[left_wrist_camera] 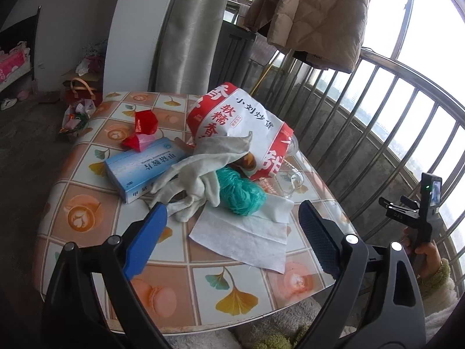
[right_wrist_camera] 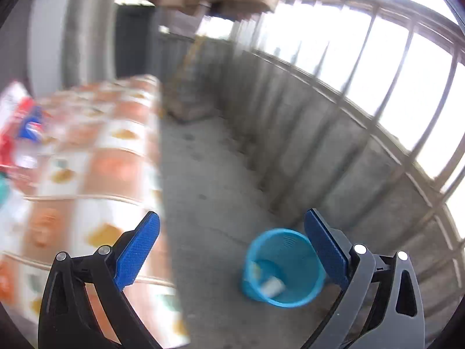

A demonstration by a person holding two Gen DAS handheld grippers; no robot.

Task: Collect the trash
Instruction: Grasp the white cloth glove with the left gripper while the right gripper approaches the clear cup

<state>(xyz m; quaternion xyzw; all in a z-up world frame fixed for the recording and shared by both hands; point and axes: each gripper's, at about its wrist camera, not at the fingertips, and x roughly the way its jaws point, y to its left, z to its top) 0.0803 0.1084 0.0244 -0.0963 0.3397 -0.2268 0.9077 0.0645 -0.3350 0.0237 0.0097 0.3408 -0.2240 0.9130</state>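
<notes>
In the left wrist view, the table [left_wrist_camera: 96,221] with its tile-and-leaf cloth fills the middle of the frame, and the trash lies in one heap near its centre. At the left of the heap sits a light blue box [left_wrist_camera: 142,168], and just above it lie red wrappers [left_wrist_camera: 144,129]. To the right of the box a crumpled white cloth [left_wrist_camera: 200,171] spreads over a green plastic bundle [left_wrist_camera: 239,193], and both touch the big red and white snack bag [left_wrist_camera: 238,128] behind them. A flat white tissue [left_wrist_camera: 247,232] lies in front of the heap, lower in the frame. The left gripper [left_wrist_camera: 232,224] hangs over this tissue with its jaws wide apart and nothing between them. At the right edge, a hand holds the other gripper's handle [left_wrist_camera: 418,218] near the railing [left_wrist_camera: 407,107]. The right wrist view is blurred. The table edge is at the left, the concrete floor [right_wrist_camera: 209,174] in the middle. The right gripper [right_wrist_camera: 232,232] has its jaws spread and empty, and a blue bin [right_wrist_camera: 282,267] stands on the floor at lower centre, with some pale trash [right_wrist_camera: 271,286] inside it.
</notes>
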